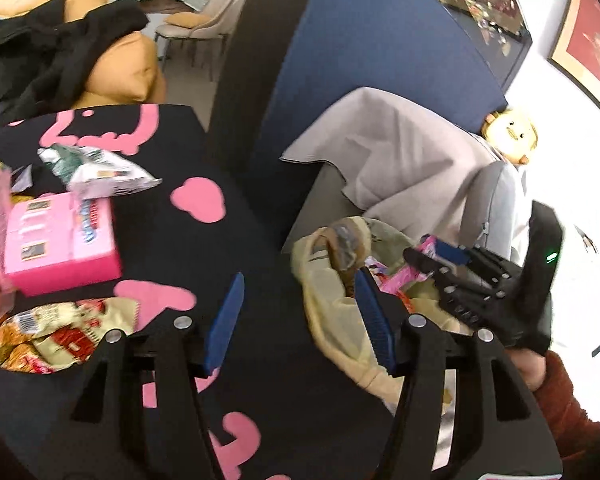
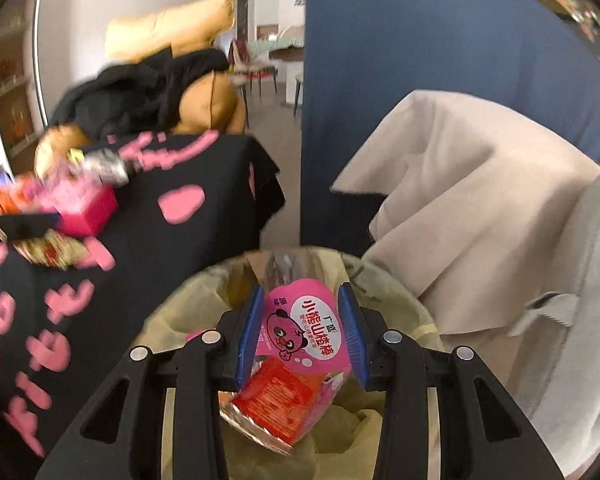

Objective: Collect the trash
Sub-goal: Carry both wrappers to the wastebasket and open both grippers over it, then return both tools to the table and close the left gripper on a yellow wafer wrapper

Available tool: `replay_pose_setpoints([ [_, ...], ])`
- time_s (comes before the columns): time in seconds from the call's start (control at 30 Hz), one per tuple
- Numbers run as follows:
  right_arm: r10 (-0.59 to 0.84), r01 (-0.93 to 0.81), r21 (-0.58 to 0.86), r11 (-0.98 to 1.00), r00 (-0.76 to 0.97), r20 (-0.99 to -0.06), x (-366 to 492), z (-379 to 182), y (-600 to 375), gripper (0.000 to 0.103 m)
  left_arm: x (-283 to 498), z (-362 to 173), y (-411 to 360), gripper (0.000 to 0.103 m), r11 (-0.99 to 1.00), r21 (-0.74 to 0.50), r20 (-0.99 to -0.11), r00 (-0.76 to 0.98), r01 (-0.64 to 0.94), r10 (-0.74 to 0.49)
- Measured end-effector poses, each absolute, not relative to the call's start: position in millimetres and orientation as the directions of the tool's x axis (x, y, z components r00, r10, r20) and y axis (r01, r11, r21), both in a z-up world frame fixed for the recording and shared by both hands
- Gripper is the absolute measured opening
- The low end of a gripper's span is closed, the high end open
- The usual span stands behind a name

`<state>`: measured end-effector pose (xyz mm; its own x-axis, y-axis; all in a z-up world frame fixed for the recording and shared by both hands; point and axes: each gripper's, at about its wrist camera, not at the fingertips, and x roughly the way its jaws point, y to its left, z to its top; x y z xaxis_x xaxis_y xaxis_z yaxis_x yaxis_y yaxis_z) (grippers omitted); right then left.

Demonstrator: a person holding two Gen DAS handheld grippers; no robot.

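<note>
My left gripper [image 1: 300, 278] hangs open over the edge of the black cloth with pink hearts [image 1: 172, 248], nothing between its blue pads. On that cloth lie a pink box [image 1: 56, 240], a silver wrapper [image 1: 100, 172] and a yellow-red snack bag [image 1: 56, 332]. A bin with a yellowish liner [image 1: 328, 320] stands just right of the table. My right gripper [image 2: 302, 292] is shut on a pink snack packet [image 2: 300, 332] with a red wrapper [image 2: 276, 400] stuck below it, right over the bin liner [image 2: 168, 320]. The right gripper [image 1: 432, 258] also shows in the left wrist view.
A beige cloth [image 2: 472, 200] drapes over a grey chair [image 2: 592, 280] right of the bin. A blue partition [image 2: 400, 60] stands behind. Orange cushions with black clothing [image 1: 56, 52] sit beyond the table. A hand in a red sleeve [image 1: 560, 404] holds the right gripper.
</note>
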<state>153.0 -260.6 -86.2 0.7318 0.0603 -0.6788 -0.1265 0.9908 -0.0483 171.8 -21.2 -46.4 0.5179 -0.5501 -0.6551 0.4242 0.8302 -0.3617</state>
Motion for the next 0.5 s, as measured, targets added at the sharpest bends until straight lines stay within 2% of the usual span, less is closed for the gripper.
replay_pose_setpoints([
  [0.2,0.0,-0.092,-0.079,0.993,0.655,-0.756,156,-120,-270,0.037,169,-54,1,0.055,0.848,-0.359,-0.668,0.527,0.39,-0.526],
  [0.4,0.081,-0.097,0.027,0.995,0.617,-0.783,143,-119,-282,0.038,168,-60,17,0.055,0.854,-0.368,-0.667,0.535,0.368,-0.518],
  [0.43,0.069,-0.09,0.017,0.996,0.612,-0.787,141,-118,-281,0.047,168,-60,20,0.056,0.855,-0.369,-0.666,0.538,0.366,-0.517],
  [0.5,0.048,-0.082,-0.004,0.997,0.616,-0.786,138,-114,-279,0.052,167,-60,26,0.059,0.856,-0.371,-0.665,0.541,0.359,-0.515],
])
